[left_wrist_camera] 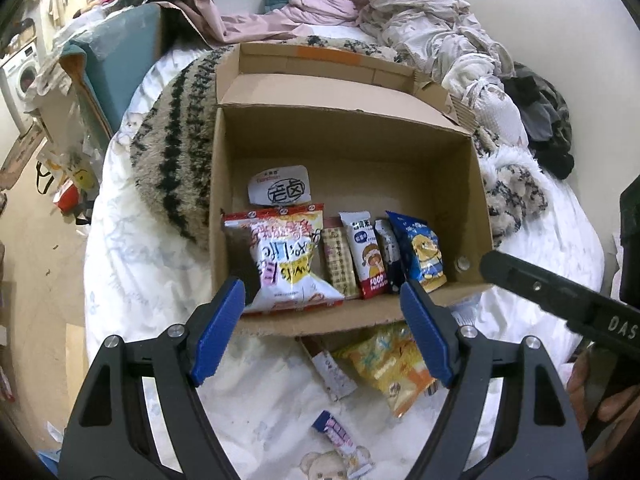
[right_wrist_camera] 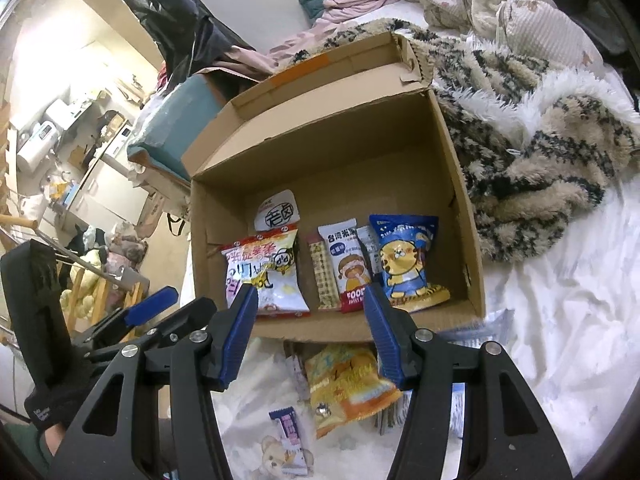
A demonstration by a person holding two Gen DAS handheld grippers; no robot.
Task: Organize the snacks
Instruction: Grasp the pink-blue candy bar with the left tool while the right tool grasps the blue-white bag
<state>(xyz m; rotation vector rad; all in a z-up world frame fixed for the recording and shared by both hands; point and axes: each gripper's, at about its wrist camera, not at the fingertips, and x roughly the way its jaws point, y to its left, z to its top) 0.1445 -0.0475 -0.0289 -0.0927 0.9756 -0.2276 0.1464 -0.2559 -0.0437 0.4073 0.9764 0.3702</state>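
Left gripper (left_wrist_camera: 322,288): blue-padded fingers spread wide apart with nothing between them, raised over the near edge of the cardboard box (left_wrist_camera: 478,184) and pointing toward its opening; its black arms fill the bottom of the left wrist view.
Right gripper (right_wrist_camera: 312,300): fingers likewise apart and empty, held at the near wall of the box and aimed into it.
Gripper spacing: the right tool's black arm shows at the right edge of the left wrist view, and a blue fingertip of the left tool shows low left in the right wrist view, so the two sit side by side.
Purple wrapped bar (left_wrist_camera: 340,438): on the white bedsheet (left_wrist_camera: 132,280), nearest the cameras, well short of the box.
Yellow snack bag (left_wrist_camera: 390,364): lying flat on the sheet just outside the box's near wall, partly under it.
Slim white packet (left_wrist_camera: 334,374): just left of the yellow bag, also outside the box.
White-and-red bag (left_wrist_camera: 288,256): inside the box against its near wall, at the left.
Upright row: a tan wafer pack (left_wrist_camera: 338,264), a red-bottomed rice-cracker pack (left_wrist_camera: 368,256) and a blue tiger bag (left_wrist_camera: 420,252) lean side by side to the right of it.
White label packet (left_wrist_camera: 280,189): deeper in the box, behind the white-and-red bag.
Fuzzy patterned blanket (right_wrist_camera: 532,148): beside and beyond the box.
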